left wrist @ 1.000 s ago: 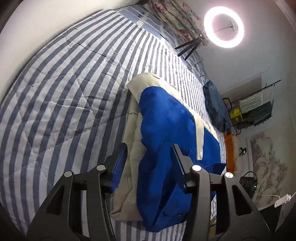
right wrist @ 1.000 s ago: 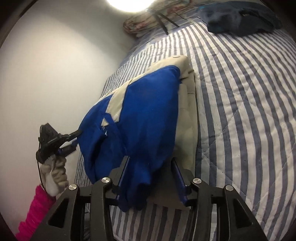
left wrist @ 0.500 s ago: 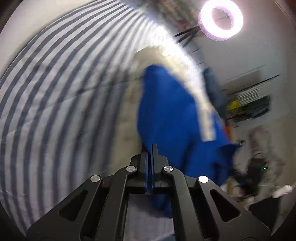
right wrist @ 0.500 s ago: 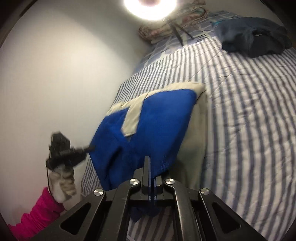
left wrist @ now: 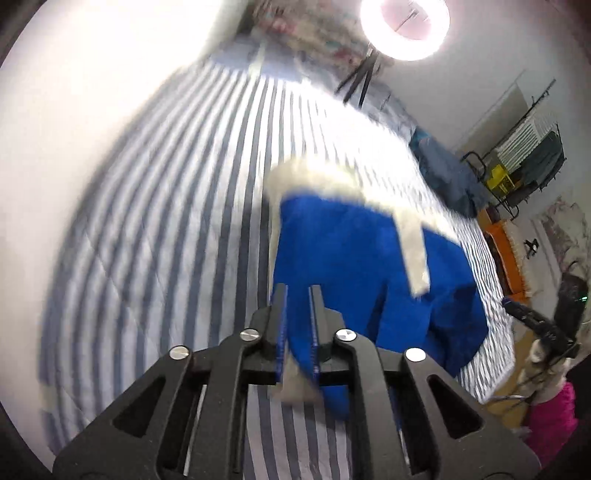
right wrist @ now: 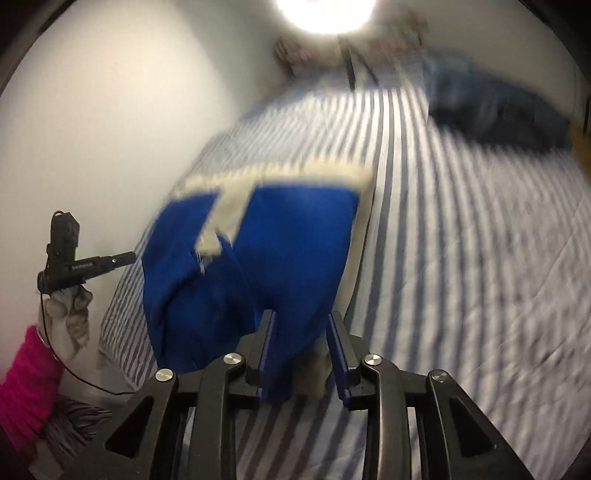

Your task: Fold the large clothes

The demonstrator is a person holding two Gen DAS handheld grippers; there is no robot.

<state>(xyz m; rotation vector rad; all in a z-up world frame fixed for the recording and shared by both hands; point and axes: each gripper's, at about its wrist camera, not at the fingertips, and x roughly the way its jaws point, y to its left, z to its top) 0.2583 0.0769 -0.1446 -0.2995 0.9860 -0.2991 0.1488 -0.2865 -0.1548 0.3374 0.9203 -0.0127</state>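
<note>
A bed (left wrist: 155,229) under a blue-and-white striped quilt fills a white-walled room, with a glowing ring light (left wrist: 405,22) on a tripod at its far end and a dark garment (right wrist: 495,107) lying apart on the quilt. The blue and cream jacket (left wrist: 354,251) lies on the bed, its near edge lifted off the quilt. The left gripper (left wrist: 297,321) has just been opening its jaws; they stand narrow, with a fold of blue cloth between them. The right gripper (right wrist: 301,347) has also just been opening; its jaws stand wider, with blue and cream cloth hanging between them. Whether either pair presses the cloth, I cannot tell.
</note>
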